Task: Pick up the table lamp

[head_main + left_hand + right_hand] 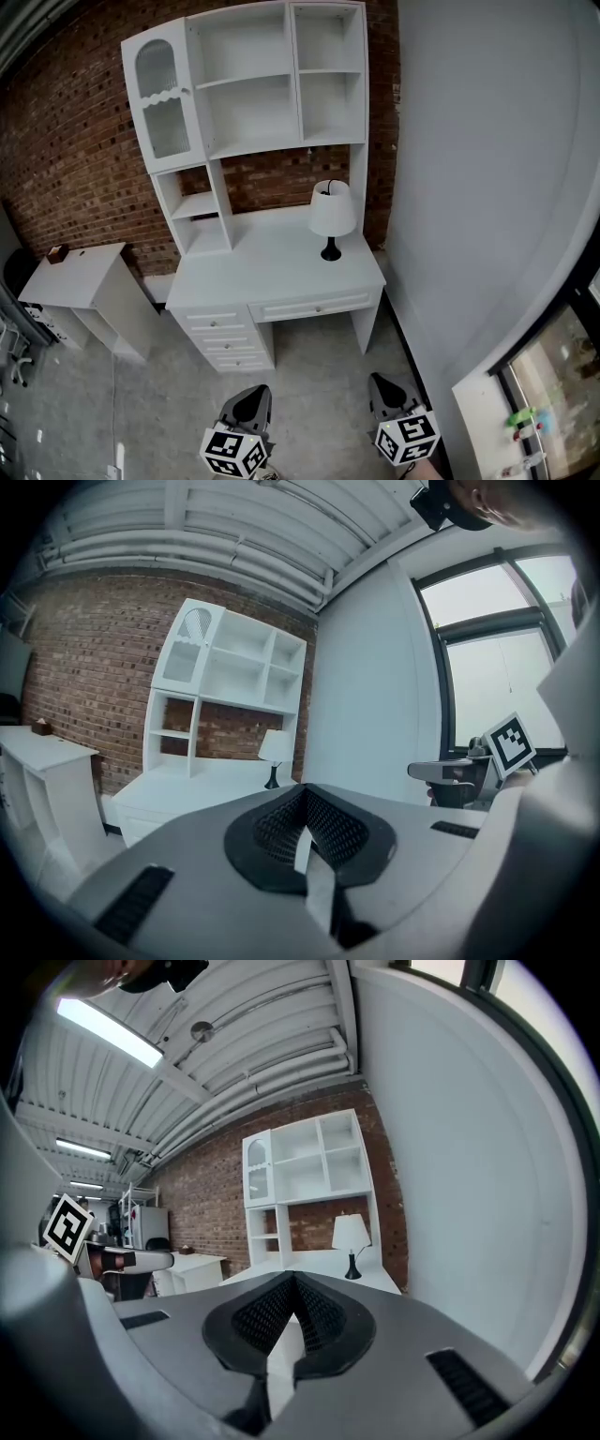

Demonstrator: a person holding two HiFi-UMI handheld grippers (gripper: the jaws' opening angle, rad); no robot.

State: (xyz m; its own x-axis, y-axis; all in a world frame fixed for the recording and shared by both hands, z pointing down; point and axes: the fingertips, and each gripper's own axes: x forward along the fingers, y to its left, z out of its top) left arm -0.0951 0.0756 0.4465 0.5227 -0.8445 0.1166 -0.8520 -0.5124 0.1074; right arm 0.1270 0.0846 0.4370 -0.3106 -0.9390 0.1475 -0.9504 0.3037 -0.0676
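A table lamp (332, 217) stands upright on the far right part of a white table (272, 267), its pale shade over a slim stem and a small dark base, just in front of the brick wall (84, 159) and under the white shelf unit (253, 84) that rises from the tabletop. The left tool (251, 405) and the right tool (384, 392) are at the near edge of the scene, above bare floor (319, 375) and well apart from the table. Each is drawn narrow, with its jaws together and nothing between them.

The lamp lies straight ahead and far off, between the two lines of aim but closer to the right one, so the right tool appears to be the nearer candidate (a grey wall (469, 169) runs close on that side). In the right gripper view the lamp (351, 1241) sits just right of the closed right tool (292, 1279); in the left gripper view the lamp (276, 752) shows just left of the closed left tool (304, 791). The lamp's long axis is vertical, so a grip on the stem would probably call for jaws that open first and close from the sides. A low side cabinet (80, 281) stands to the left, clear of any likely path.
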